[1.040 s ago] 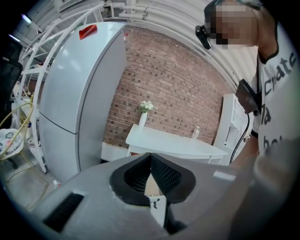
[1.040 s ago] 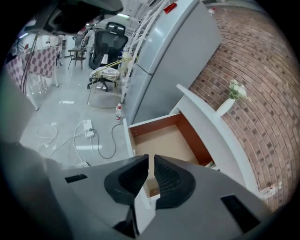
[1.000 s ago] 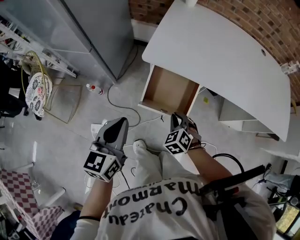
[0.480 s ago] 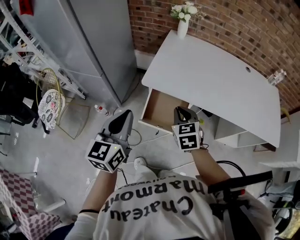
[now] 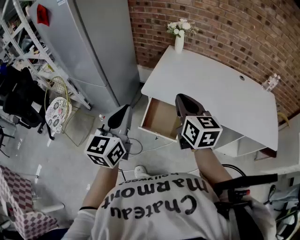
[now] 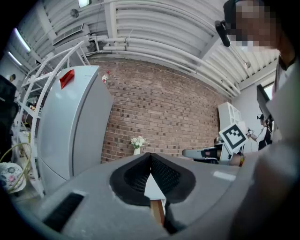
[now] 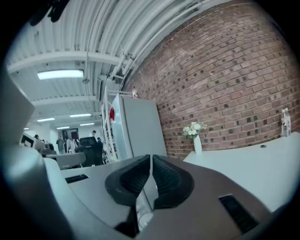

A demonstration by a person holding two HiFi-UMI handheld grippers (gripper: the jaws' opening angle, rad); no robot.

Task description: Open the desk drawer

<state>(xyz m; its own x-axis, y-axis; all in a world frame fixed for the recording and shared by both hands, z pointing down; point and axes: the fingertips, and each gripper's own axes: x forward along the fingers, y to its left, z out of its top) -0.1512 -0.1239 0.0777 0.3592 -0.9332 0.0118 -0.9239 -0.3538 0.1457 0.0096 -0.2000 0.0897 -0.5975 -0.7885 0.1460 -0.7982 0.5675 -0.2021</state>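
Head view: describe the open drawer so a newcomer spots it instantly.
Against the brick wall stands a white desk. Under its left end, a drawer sticks out over the grey floor. It is the only open box there, with a brown wooden inside, unlike the white unit under the desk's other end.

- A tall grey refrigerator [image 5: 93, 42] stands against a red brick wall [image 5: 243, 33], with a red item [image 5: 42, 14] at its top corner.
- A white vase [image 5: 179, 44] of white flowers stands just before the wall.
- A white metal rack [image 5: 28, 56] stands left of the refrigerator.
- A round patterned cushion [image 5: 55, 115] sits near the rack.
- A red-checked cloth [image 5: 16, 197] shows at the bottom left.
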